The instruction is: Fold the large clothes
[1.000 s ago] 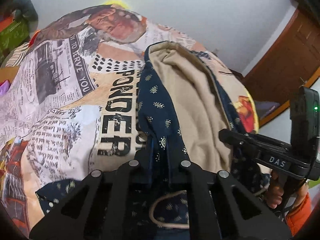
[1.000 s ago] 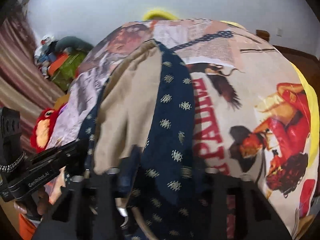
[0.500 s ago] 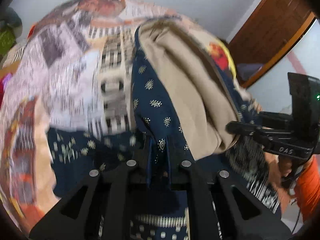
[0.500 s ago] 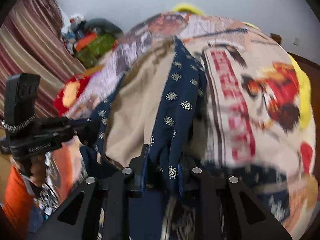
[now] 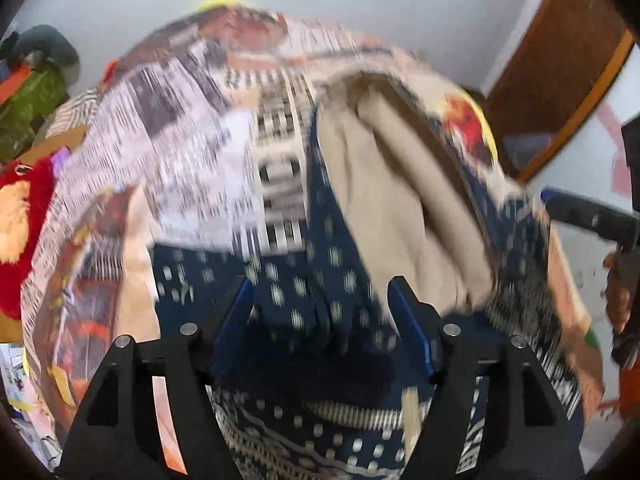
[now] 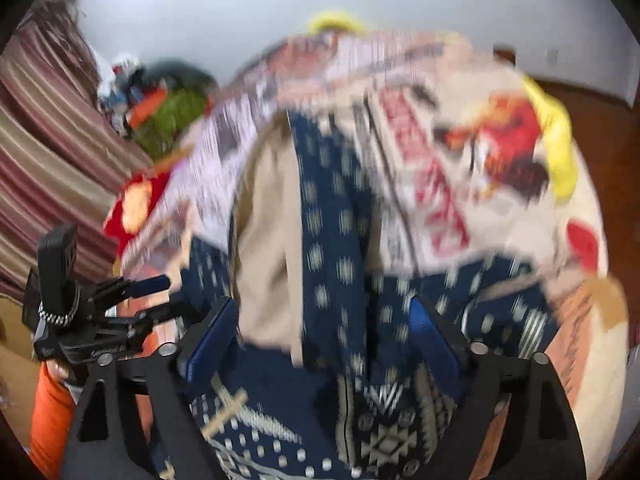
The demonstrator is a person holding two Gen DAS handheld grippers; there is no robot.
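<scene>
Both grippers have just let go of the garment.
The navy dress [image 5: 328,280] runs lengthwise near-to-far along the bed [image 5: 192,152]; left gripper [image 5: 320,312] and right gripper [image 6: 320,328] fingers just opened wide, fabric loose between them.

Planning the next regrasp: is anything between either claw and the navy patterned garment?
Nothing visible: the navy garment lies directly between the open left claw fingers, and likewise at the open right claw.

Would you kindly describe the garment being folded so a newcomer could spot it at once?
Start at the bed with its newspaper-print cover. Lengthwise down its middle lies the garment: navy fabric dotted with small cream motifs, turned back to show a plain beige lining. Nothing else there is dark blue.
</scene>
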